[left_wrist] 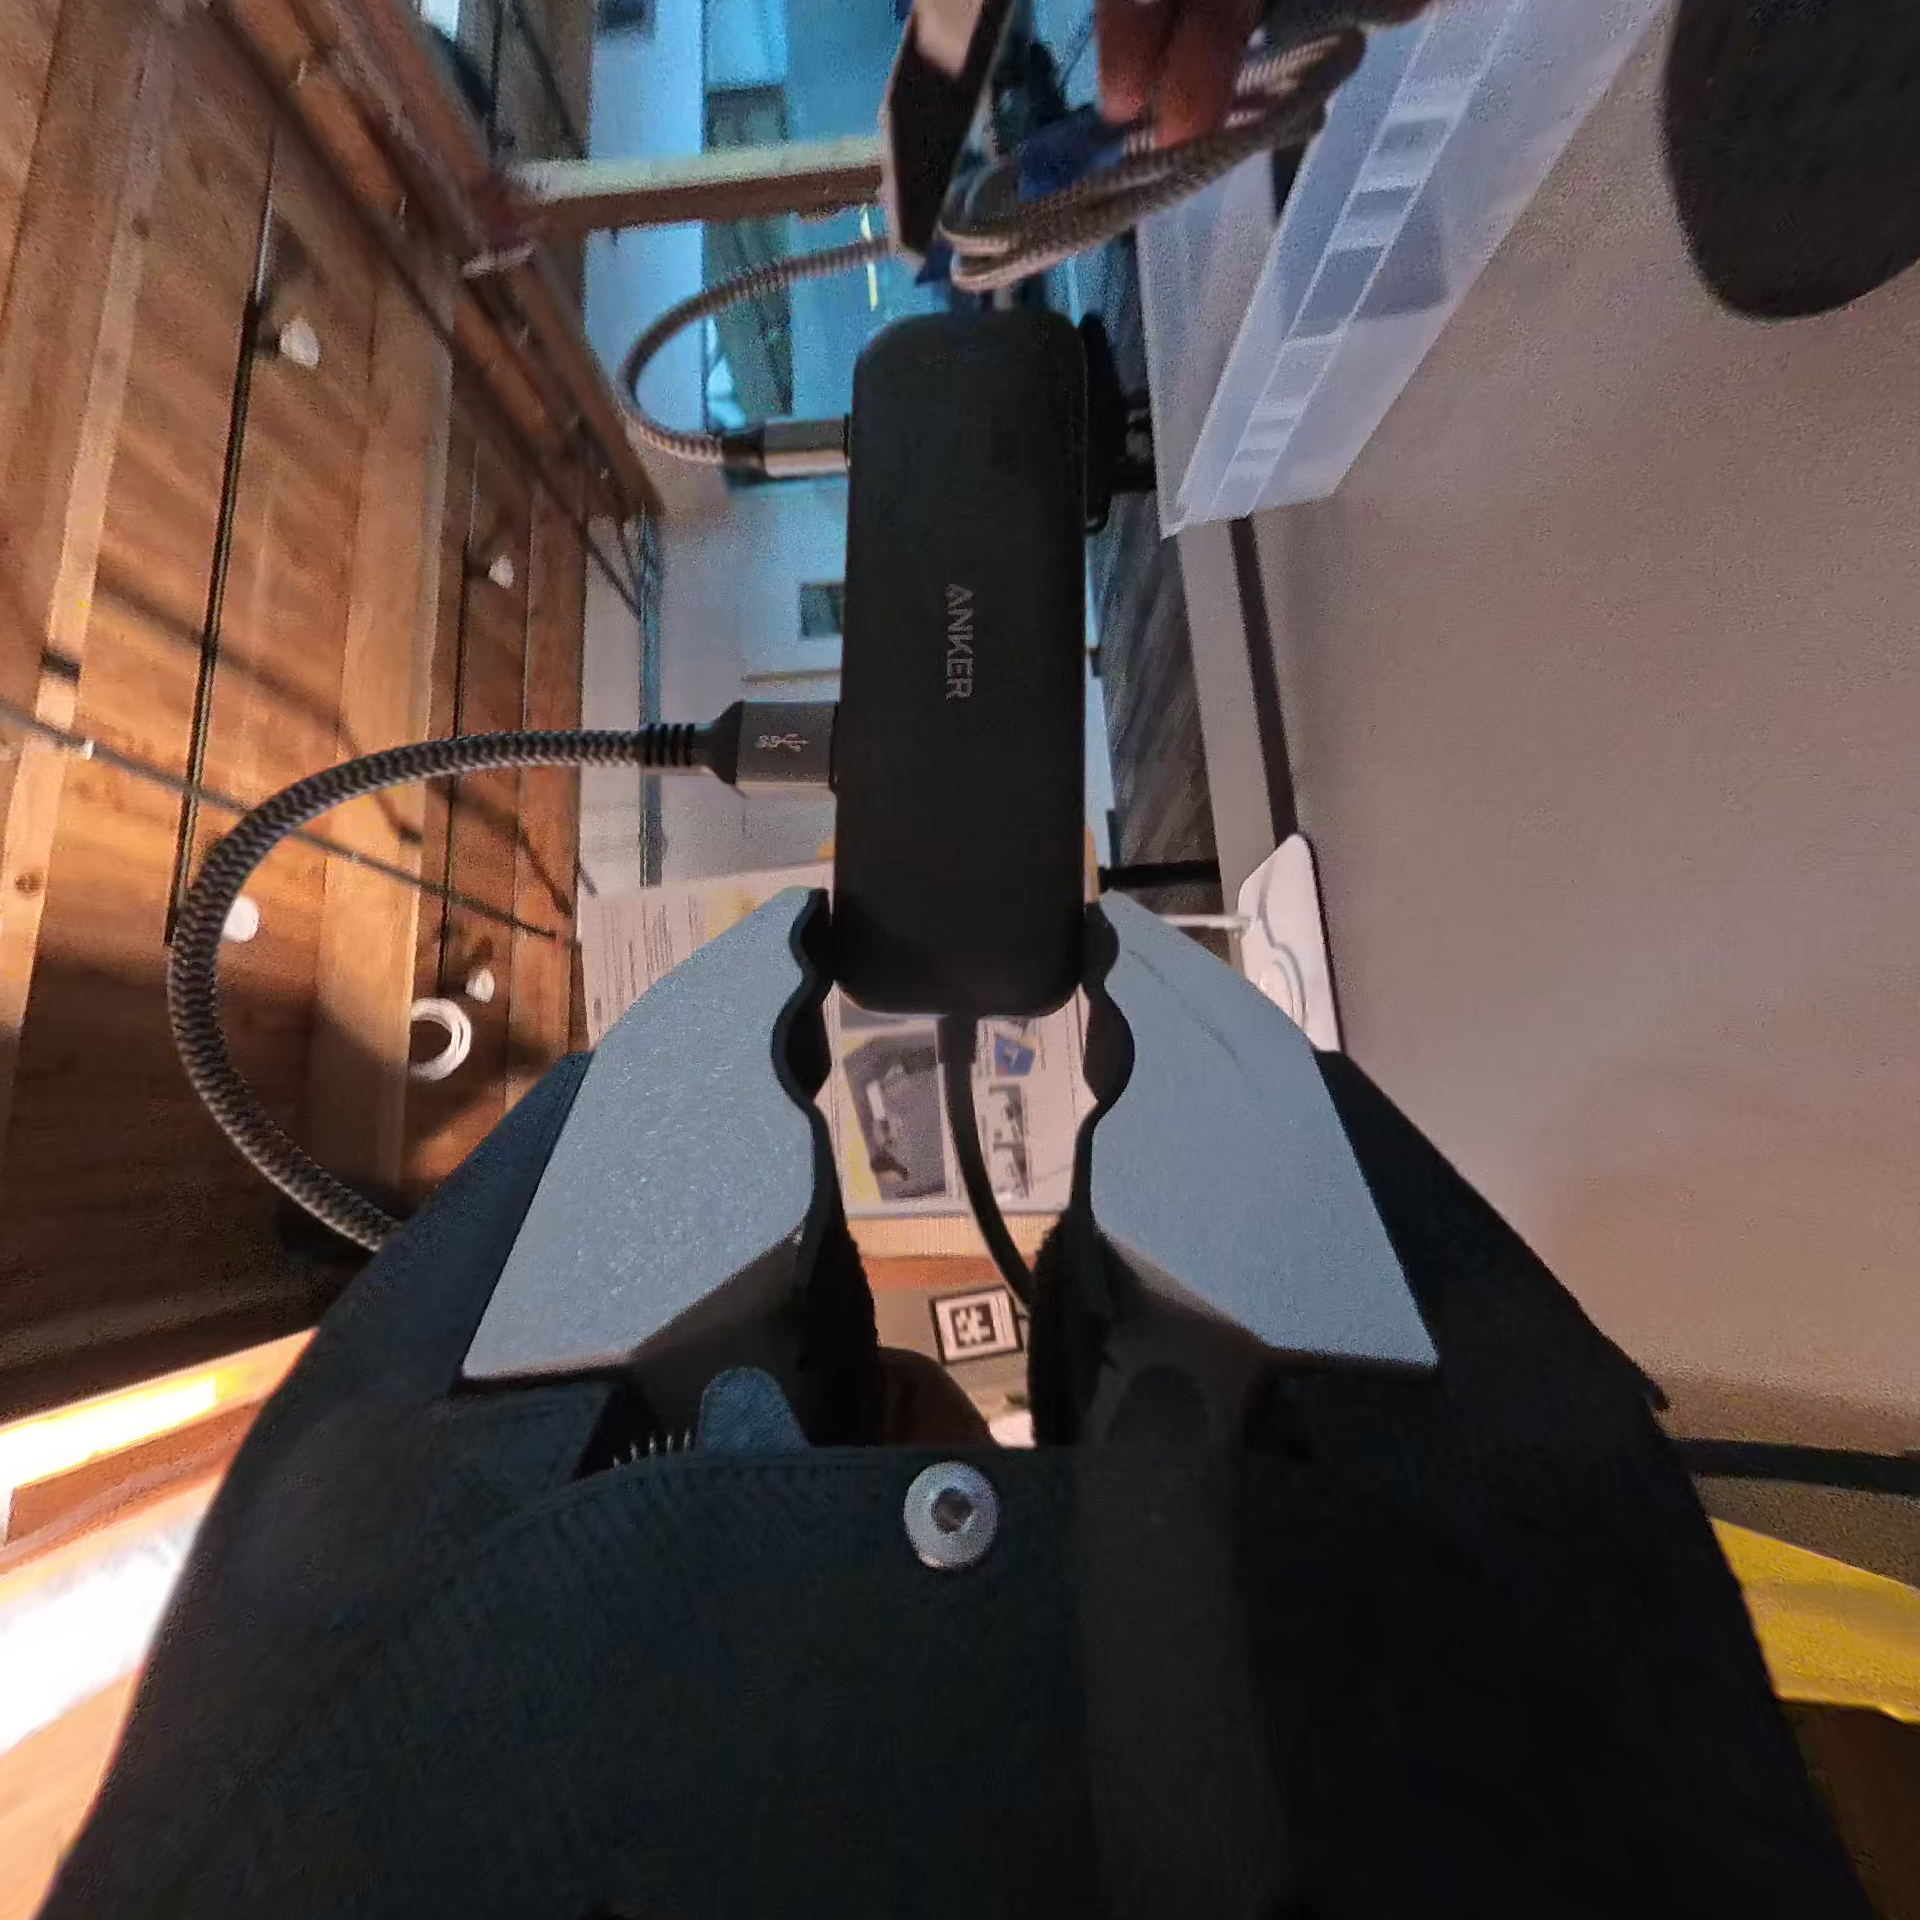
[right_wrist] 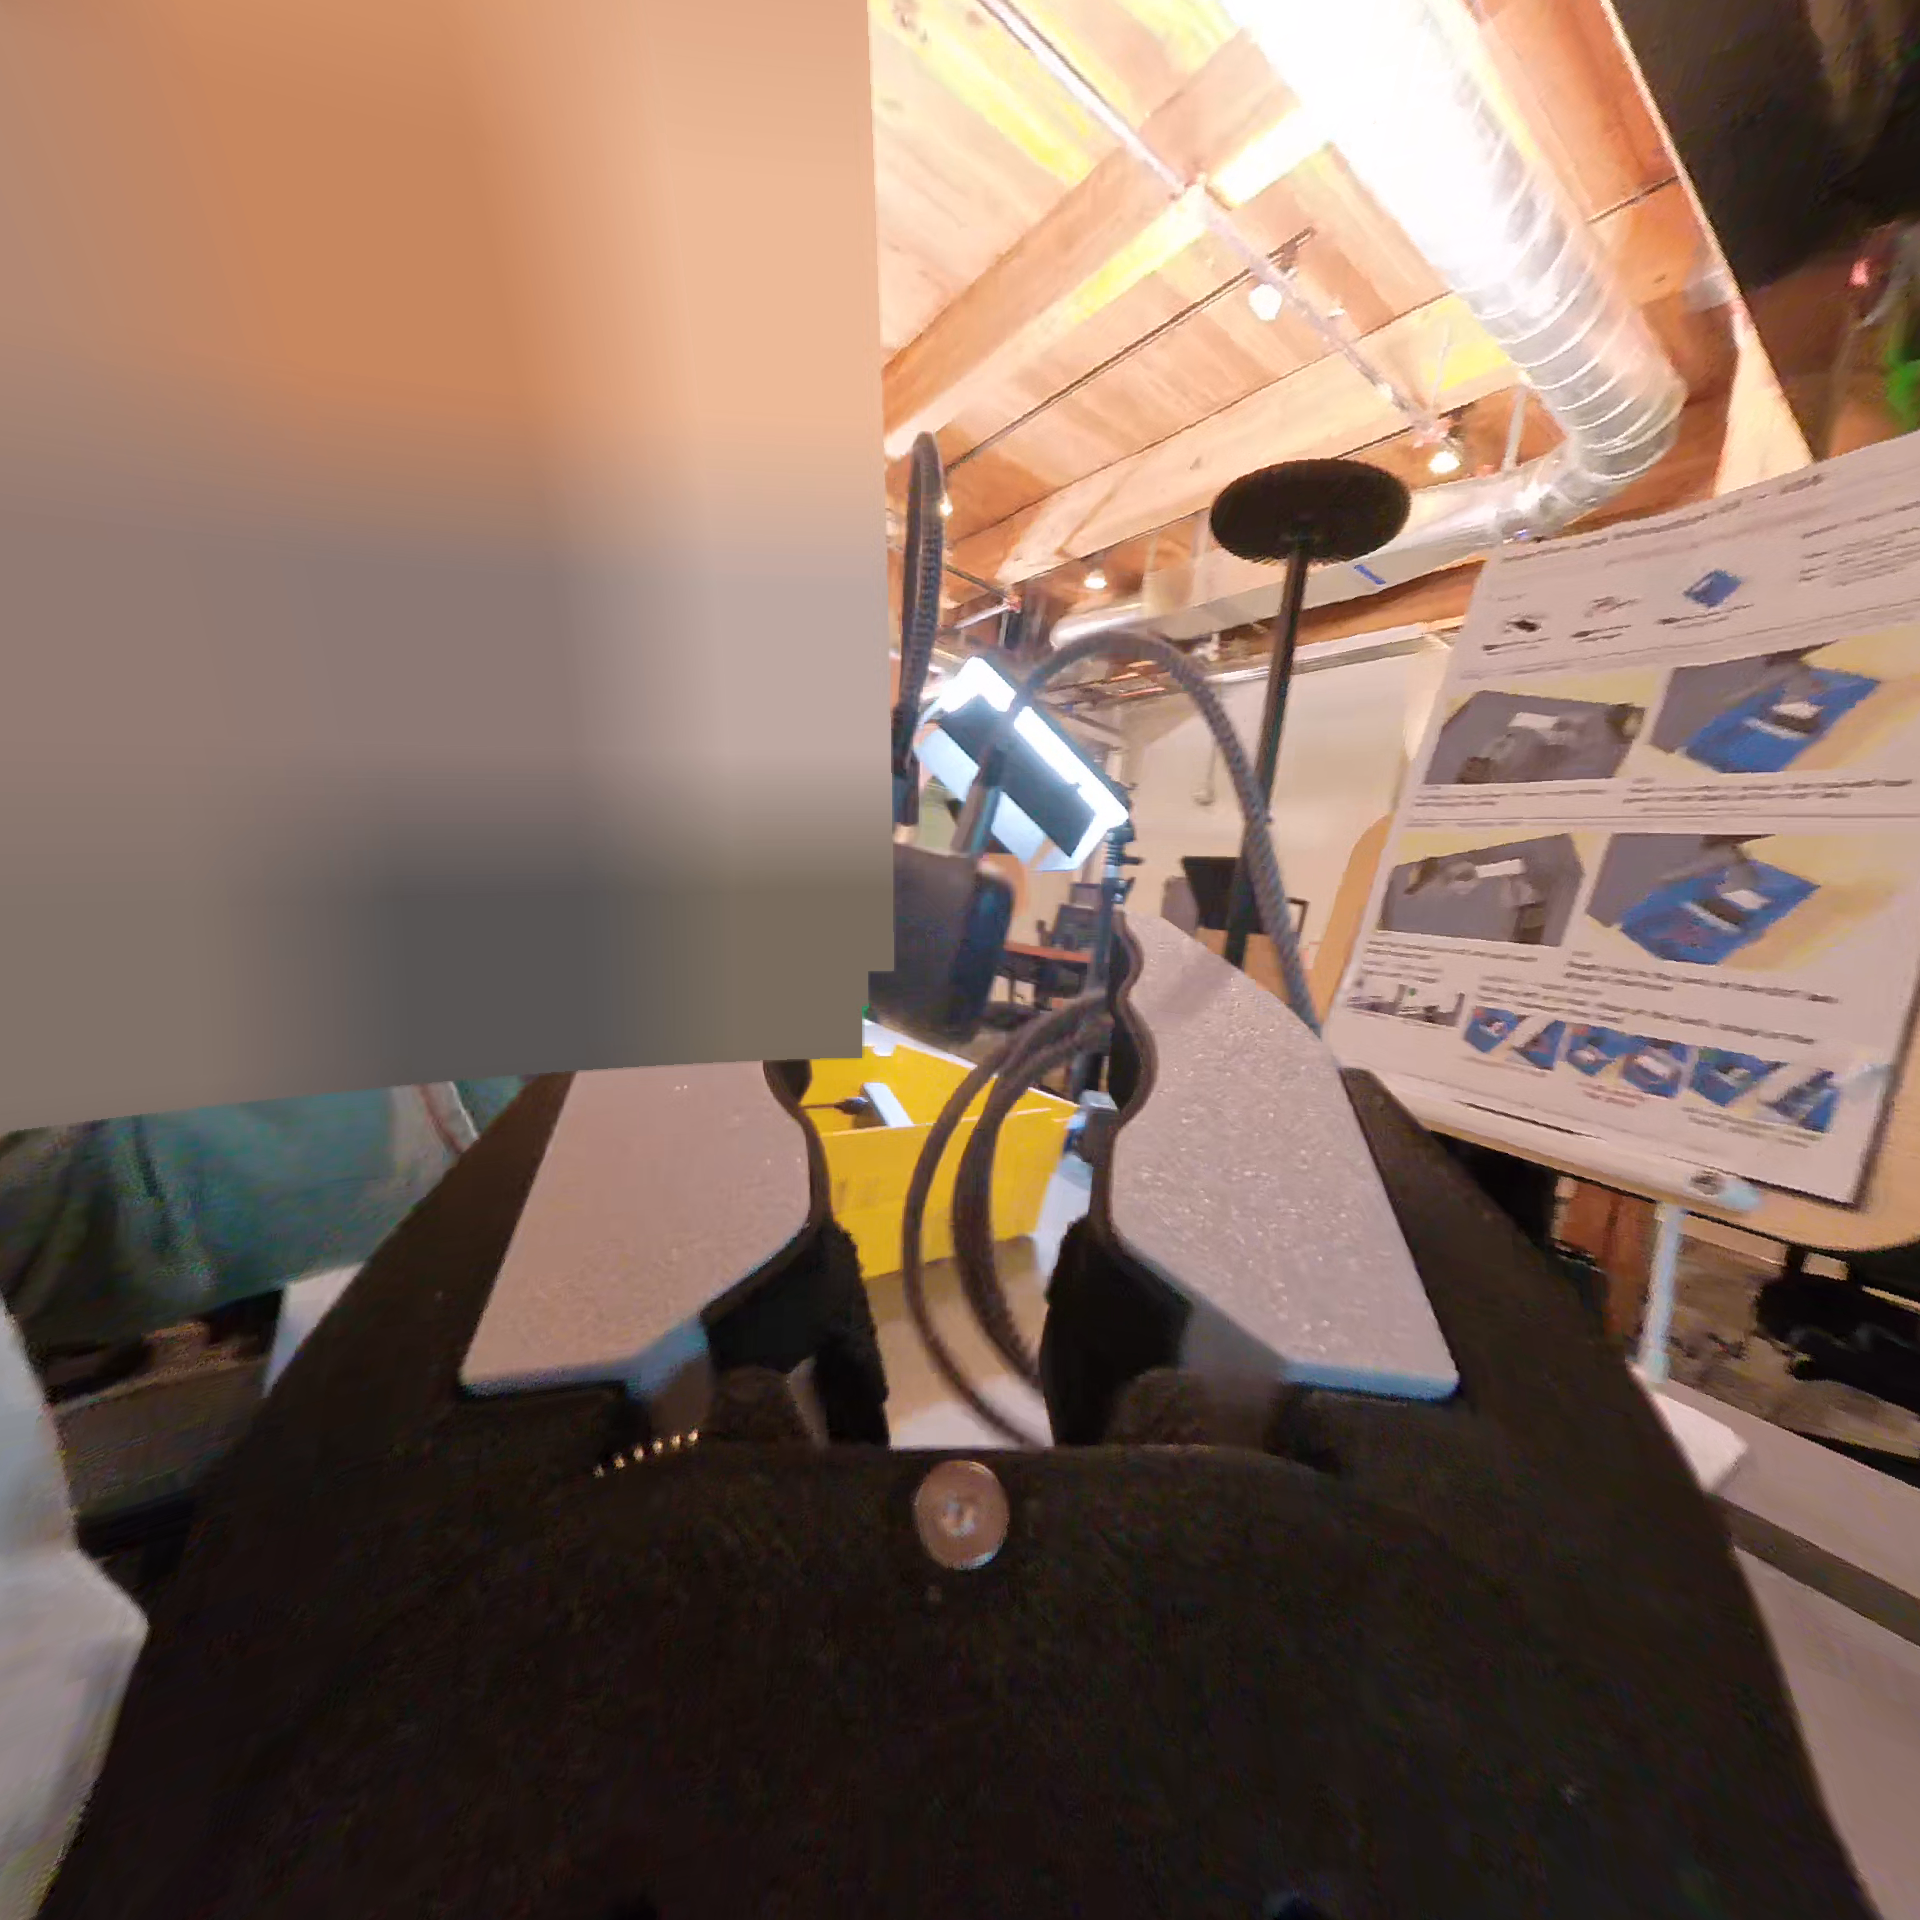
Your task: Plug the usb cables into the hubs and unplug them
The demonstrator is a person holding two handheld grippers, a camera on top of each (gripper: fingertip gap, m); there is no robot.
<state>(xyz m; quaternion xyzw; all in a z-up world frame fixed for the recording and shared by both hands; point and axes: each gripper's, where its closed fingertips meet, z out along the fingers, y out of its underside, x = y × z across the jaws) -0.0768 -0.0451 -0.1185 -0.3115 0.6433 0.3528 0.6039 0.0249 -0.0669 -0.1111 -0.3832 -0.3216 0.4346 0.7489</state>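
In the left wrist view, the left gripper (left_wrist: 956, 956) has its two grey fingers (left_wrist: 665, 1132) closed part-way onto the near end of a black USB hub (left_wrist: 961, 644), pinching it between the tips so that the hub stands out straight ahead of the jaws. The hub's own thin black lead (left_wrist: 977, 1143) drops from that gripped end back between the fingers. On the hub's left edge, a braided USB cable (left_wrist: 312, 862) is plugged in close to the gripper and loops down and away to the left. Farther along the same edge, a second braided cable (left_wrist: 686, 384) is also seated in a port and curves upward. Beyond the hub's far end, a bundle of braided cable (left_wrist: 1132, 177) is held by the other tool, though that area is blurred and the hold is hard to make out. A clear plastic bin (left_wrist: 1382, 260) lies on the grey table (left_wrist: 1610, 831) to the right.

In the right wrist view, the right gripper (right_wrist: 961, 1049) stands about half open. Braided cable (right_wrist: 940, 1195) loops through the gap between the fingers, and whether the tips actually pinch it I cannot tell. Behind it sits a yellow bin (right_wrist: 925, 1174), with an instruction poster (right_wrist: 1652, 883) to the right.
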